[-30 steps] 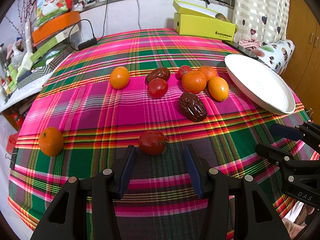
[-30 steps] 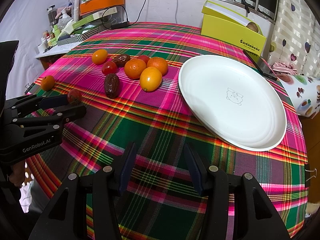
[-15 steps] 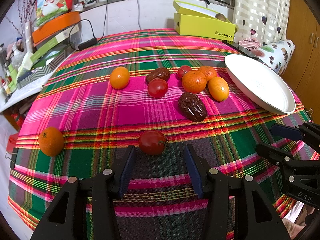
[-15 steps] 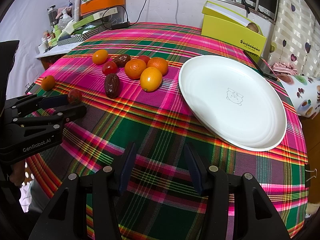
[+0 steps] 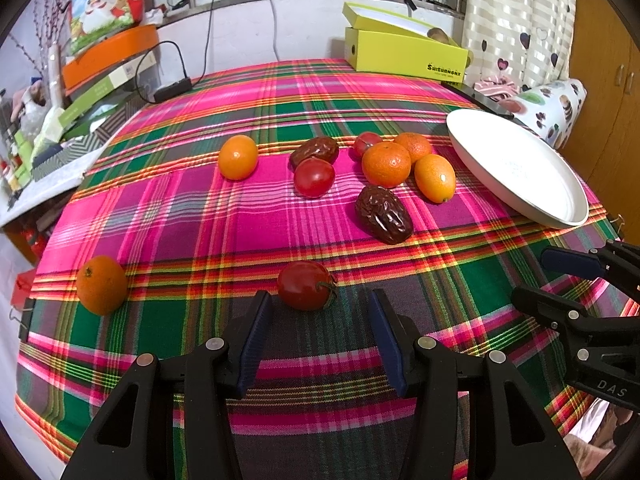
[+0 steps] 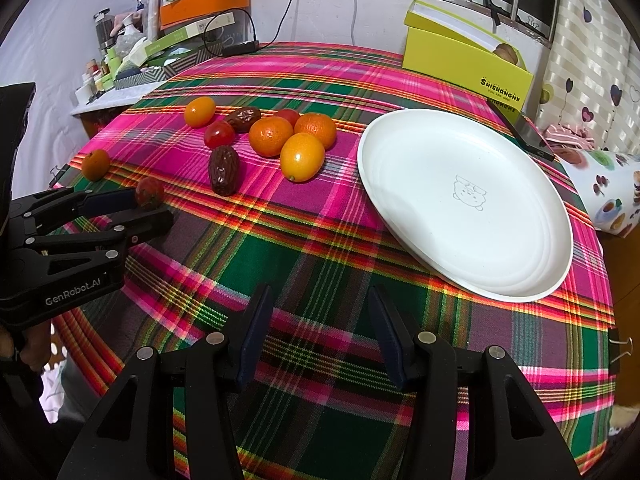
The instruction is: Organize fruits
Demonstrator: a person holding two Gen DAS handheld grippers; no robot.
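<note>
Fruits are all loose on the table [image 5: 168, 208], none on the white plate [image 6: 516, 276], so sorting looks unstarted. The left tool [image 5: 320, 312] is spread just short of the nearest tomato [image 5: 306, 285]; the right tool [image 6: 320, 312] hangs spread, empty.

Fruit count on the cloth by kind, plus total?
Oranges and kumquats: 5
Cherry tomatoes: 3
Dried dates: 2
Total: 10, none on the white plate yet.
</note>
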